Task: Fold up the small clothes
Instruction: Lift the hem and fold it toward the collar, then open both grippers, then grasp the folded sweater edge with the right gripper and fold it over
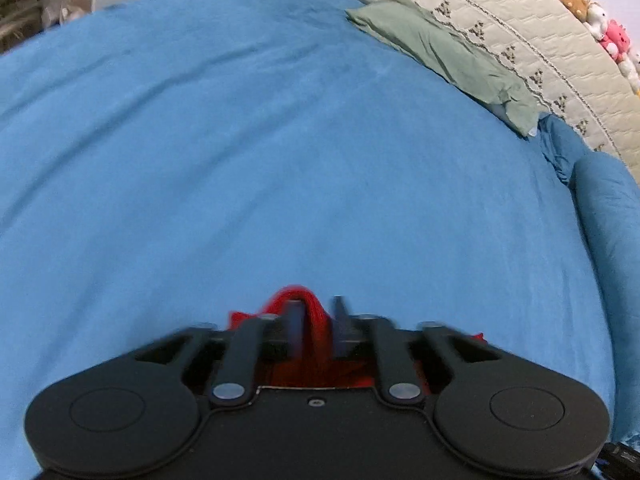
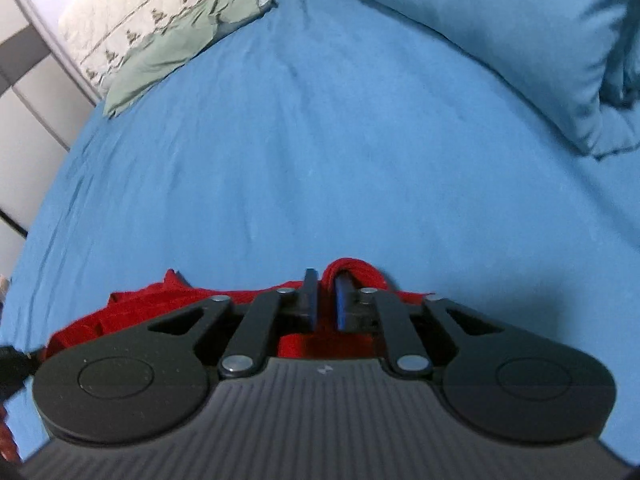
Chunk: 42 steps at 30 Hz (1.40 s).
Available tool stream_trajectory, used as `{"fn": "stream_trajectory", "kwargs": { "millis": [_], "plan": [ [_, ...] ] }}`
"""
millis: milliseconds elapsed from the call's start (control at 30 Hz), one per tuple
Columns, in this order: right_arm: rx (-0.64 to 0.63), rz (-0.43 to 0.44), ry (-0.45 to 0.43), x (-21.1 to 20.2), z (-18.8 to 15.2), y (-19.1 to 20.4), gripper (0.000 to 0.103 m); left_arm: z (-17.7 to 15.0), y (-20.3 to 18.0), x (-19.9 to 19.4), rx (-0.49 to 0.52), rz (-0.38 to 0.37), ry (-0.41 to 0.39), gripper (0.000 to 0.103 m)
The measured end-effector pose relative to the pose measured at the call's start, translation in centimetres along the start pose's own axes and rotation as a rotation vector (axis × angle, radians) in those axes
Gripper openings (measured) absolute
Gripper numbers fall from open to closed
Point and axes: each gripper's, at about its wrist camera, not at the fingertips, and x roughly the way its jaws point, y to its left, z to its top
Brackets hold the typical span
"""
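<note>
Both claws pinch the red garment: left claw (image 1: 316, 316) is narrow, with a bunch of red cloth (image 1: 316, 332) between its fingers; right claw (image 2: 326, 292) likewise, cloth looped over one finger. The rest of the garment hangs under and left of the right claw, over the bed (image 2: 320, 140).

Judgement: mid-fold carry. Keep both claws level and evenly spaced, hold the edge taut, lay it down straight ahead, release together.

Count: one garment, two claws, one green cloth (image 1: 440, 52) far ahead-right of the left claw, one blue pillow (image 2: 500, 20).
</note>
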Motion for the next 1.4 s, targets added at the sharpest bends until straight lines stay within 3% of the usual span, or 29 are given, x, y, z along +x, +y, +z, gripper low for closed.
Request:
{"fn": "stream_trajectory", "kwargs": {
  "millis": [33, 67, 100, 167, 233, 300, 367, 467, 567, 700, 767, 867, 1033, 1200, 1400],
  "plan": [
    [-0.041, -0.01, -0.031, -1.1, -0.4, 0.5, 0.084, -0.3, -0.1, -1.4, 0.023, 0.031, -0.02, 0.075],
    [-0.078, -0.02, -0.076, -2.3, -0.6, 0.9, 0.1, -0.5, -0.1, -2.4, 0.063, 0.058, -0.055, 0.088],
    [-0.12, -0.023, -0.128, -3.6, -1.1, 1.2, 0.103, -1.1, -0.3, -3.8, 0.123, 0.071, -0.097, 0.091],
    [-0.174, -0.007, -0.183, -5.1, -1.8, 2.4, 0.103, -2.7, -0.6, -6.2, 0.245, 0.076, -0.143, 0.091],
    [-0.215, 0.052, -0.158, -6.3, -3.6, 2.9, 0.103, -5.1, -0.8, -7.9, 0.331, 0.031, -0.143, 0.094],
    [-0.262, 0.077, -0.098, -6.2, -5.7, 3.4, 0.103, -7.6, -1.1, -8.0, 0.4, -0.04, -0.099, 0.094],
    [-0.303, 0.064, -0.042, -5.3, -7.6, 3.6, 0.103, -9.8, -1.4, -6.6, 0.465, -0.05, -0.032, 0.094],
    [-0.321, 0.005, 0.017, -3.4, -10.0, 2.7, 0.103, -12.1, -1.1, -4.0, 0.5, -0.033, 0.049, 0.094],
    [-0.349, -0.046, -0.004, -2.6, -11.3, 1.8, 0.103, -13.4, -0.3, -2.2, 0.523, -0.009, 0.085, 0.097],
    [-0.379, -0.05, -0.006, -3.1, -11.0, 2.6, 0.103, -13.0, 0.2, -2.6, 0.52, -0.022, 0.098, 0.1],
    [-0.398, 0.001, -0.034, -5.1, -10.3, 3.6, 0.103, -12.1, -0.1, -3.5, 0.52, -0.019, 0.088, 0.099],
    [-0.355, 0.062, -0.123, -9.5, -9.2, 4.3, 0.103, -11.6, -1.4, -6.8, 0.567, 0.004, -0.017, 0.099],
    [-0.322, -0.017, -0.164, -15.7, -9.6, 4.6, 0.103, -12.4, -4.5, -11.9, 0.631, 0.019, -0.129, 0.103],
    [-0.19, -0.059, -0.062, -16.8, -13.2, 2.7, 0.103, -15.8, -7.7, -12.4, 0.676, -0.027, -0.044, 0.103],
    [0.124, -0.094, 0.039, -14.9, -18.2, -1.9, 0.103, -19.3, -9.4, -9.6, 0.695, -0.097, 0.099, 0.103]
  ]
}}
